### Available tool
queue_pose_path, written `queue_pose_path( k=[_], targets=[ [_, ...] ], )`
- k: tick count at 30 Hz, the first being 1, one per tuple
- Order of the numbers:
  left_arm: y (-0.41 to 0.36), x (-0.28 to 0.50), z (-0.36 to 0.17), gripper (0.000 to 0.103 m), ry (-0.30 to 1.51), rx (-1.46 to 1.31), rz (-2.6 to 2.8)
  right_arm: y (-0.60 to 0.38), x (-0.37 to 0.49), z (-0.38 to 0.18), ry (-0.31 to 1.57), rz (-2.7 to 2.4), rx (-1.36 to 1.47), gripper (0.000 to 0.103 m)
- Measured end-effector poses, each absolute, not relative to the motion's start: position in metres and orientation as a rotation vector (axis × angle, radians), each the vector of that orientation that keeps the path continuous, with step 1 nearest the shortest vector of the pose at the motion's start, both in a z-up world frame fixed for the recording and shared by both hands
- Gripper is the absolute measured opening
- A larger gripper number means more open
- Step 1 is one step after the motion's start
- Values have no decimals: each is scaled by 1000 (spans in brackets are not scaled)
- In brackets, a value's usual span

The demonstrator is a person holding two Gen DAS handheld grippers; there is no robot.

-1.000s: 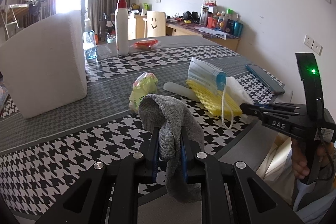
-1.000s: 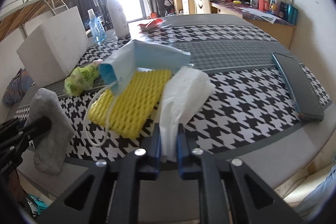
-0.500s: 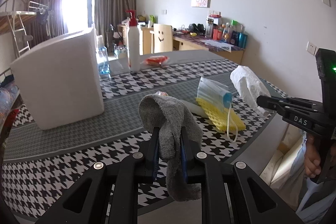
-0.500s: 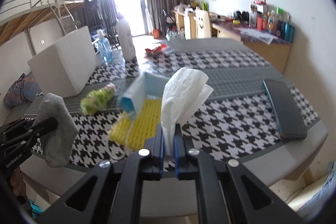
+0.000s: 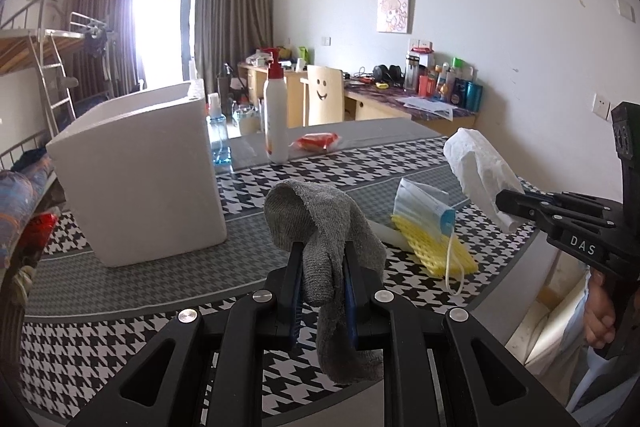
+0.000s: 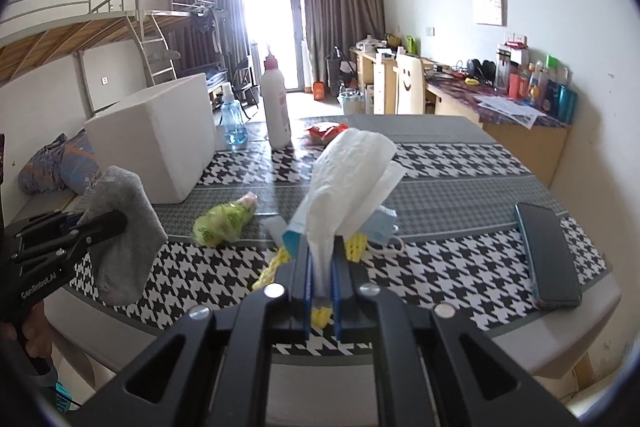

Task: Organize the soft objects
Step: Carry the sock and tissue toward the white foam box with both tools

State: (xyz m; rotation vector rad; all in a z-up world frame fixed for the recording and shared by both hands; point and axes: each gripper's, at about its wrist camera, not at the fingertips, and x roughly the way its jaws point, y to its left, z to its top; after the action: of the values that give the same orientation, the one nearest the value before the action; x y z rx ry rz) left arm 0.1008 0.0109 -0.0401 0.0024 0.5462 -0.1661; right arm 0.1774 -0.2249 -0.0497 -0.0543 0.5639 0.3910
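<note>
My left gripper (image 5: 320, 259) is shut on a grey sock (image 5: 320, 227) and holds it above the table's near edge; both show at the left of the right wrist view, the sock (image 6: 120, 227) hanging from the gripper (image 6: 116, 221). My right gripper (image 6: 320, 259) is shut on a white tissue (image 6: 348, 175) lifted off the table; in the left wrist view the tissue (image 5: 476, 171) sticks up from that gripper (image 5: 502, 207). A blue face mask (image 5: 424, 211) lies on a yellow foam net (image 5: 432, 251). A green plastic bag (image 6: 224, 223) lies on the table.
A big white foam box (image 5: 140, 179) stands at the left of the houndstooth table (image 6: 460, 163). Behind it are a blue spray bottle (image 5: 218, 139), a white pump bottle (image 5: 276, 123) and a red packet (image 5: 320, 141). A dark phone (image 6: 546, 259) lies at the right edge.
Both grippers have risen and pulled back from the table. The right gripper has lifted the tissue clear of the mask and the foam net. The left still holds the sock.
</note>
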Motion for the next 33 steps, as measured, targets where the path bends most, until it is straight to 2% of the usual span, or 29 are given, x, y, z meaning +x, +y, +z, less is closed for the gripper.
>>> queue_pose_path(
  k=[33],
  targets=[
    [24, 118, 0, 18, 450, 20, -83, -208, 189, -21, 452, 487, -52, 11]
  ],
)
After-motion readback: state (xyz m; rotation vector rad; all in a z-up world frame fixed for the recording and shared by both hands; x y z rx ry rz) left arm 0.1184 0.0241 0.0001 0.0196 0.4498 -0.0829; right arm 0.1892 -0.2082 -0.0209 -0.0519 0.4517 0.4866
